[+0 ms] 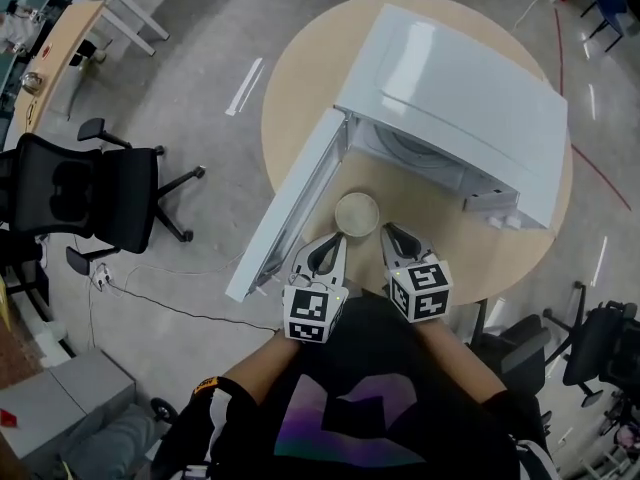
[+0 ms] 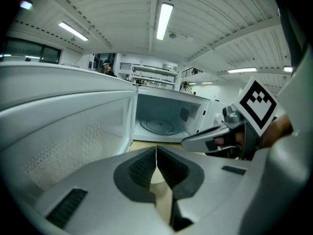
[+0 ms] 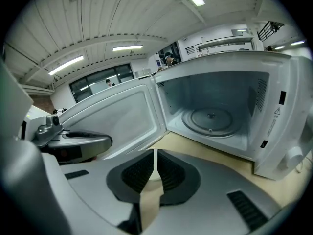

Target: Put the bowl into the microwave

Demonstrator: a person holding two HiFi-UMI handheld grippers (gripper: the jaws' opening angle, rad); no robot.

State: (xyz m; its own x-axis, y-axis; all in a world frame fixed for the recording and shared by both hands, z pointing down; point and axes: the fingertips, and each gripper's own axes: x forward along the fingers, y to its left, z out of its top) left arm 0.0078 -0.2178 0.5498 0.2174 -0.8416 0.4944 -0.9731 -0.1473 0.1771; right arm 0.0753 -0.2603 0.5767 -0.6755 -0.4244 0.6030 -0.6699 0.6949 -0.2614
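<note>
You hold the bowl [image 1: 357, 214] from both sides. Your left hand-held gripper [image 1: 335, 240] is closed on the left edge of the bowl. In the left gripper view its jaws [image 2: 156, 160] are pressed close, with only a thin cream strip of the bowl between them. Your right hand-held gripper [image 1: 390, 232] is closed on the right edge in the same way, and the right gripper view [image 3: 156, 168] shows that thin strip too.

The bowl is small, round and pale. It is over the round worktop [image 1: 300, 98], just in front of the open mouth of the microwave [image 1: 470, 98]. It is not inside. You cannot tell if it sits on the worktop or hangs just above it.

The microwave is white. Its door [image 1: 290, 208] is swung wide open to your left. Inside, the round glass plate [image 3: 211, 119] is bare.

A black chair [image 1: 90, 193] stands on the floor, well off to your left.
</note>
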